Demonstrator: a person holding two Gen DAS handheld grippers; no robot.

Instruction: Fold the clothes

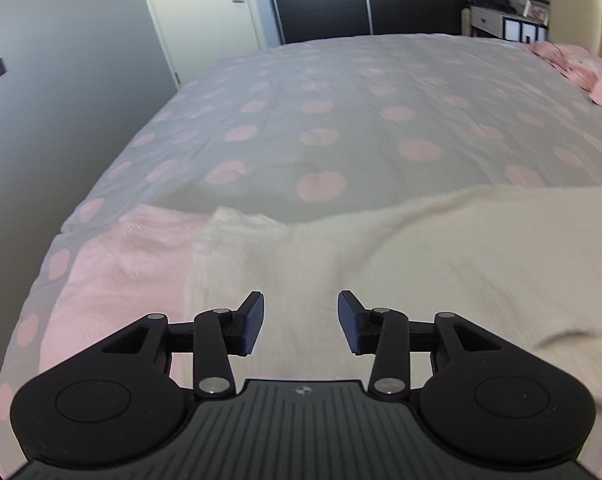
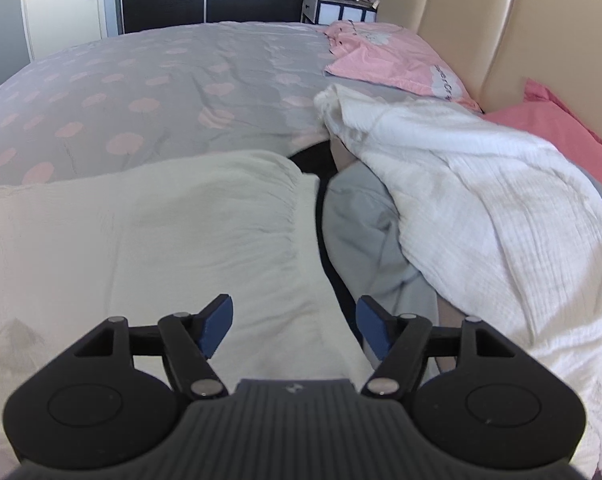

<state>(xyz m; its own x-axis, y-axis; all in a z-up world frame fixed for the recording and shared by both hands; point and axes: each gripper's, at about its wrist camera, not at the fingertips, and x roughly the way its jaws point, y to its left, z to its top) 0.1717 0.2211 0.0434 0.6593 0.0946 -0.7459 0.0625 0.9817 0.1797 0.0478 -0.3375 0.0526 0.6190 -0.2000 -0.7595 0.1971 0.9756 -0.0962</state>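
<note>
A wide bed [image 1: 341,92] under a grey cover with pink spots. A cream cloth [image 2: 149,232] lies spread at the near edge, a pink cloth [image 1: 117,272] beside it, a heap of white and grey clothes [image 2: 481,200] close by, and pink pillows [image 2: 389,60] by the headboard.

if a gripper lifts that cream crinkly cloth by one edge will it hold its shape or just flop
The cream cloth will probably flop: it already lies in soft folds and rumples on the bed. Its crinkled, gauzy weave suggests that it is light, so lifting one edge would likely drag the rest along. The textured surface should give the pads fair grip, not slip.
</note>
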